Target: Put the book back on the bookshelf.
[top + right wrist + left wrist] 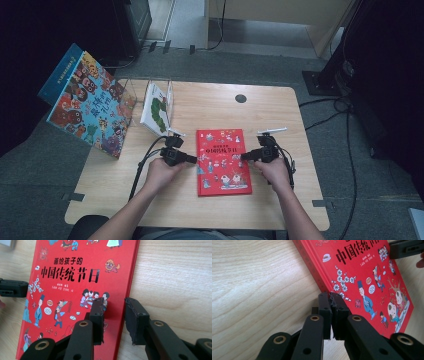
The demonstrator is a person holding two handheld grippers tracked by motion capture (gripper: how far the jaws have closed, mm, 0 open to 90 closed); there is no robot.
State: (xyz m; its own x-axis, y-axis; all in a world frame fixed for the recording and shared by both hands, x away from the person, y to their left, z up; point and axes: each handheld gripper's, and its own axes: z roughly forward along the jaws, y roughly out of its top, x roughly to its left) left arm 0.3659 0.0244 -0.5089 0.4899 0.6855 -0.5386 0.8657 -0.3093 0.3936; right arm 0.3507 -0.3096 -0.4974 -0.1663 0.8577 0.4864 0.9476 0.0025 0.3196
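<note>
The red book (223, 161) lies flat on the table (270, 107), between the two tools. The left hand-held gripper (331, 299) has its jaws pressed together at the book's left edge. The right hand-held gripper (113, 304) has its jaws spread, straddling the book's right edge.
</note>
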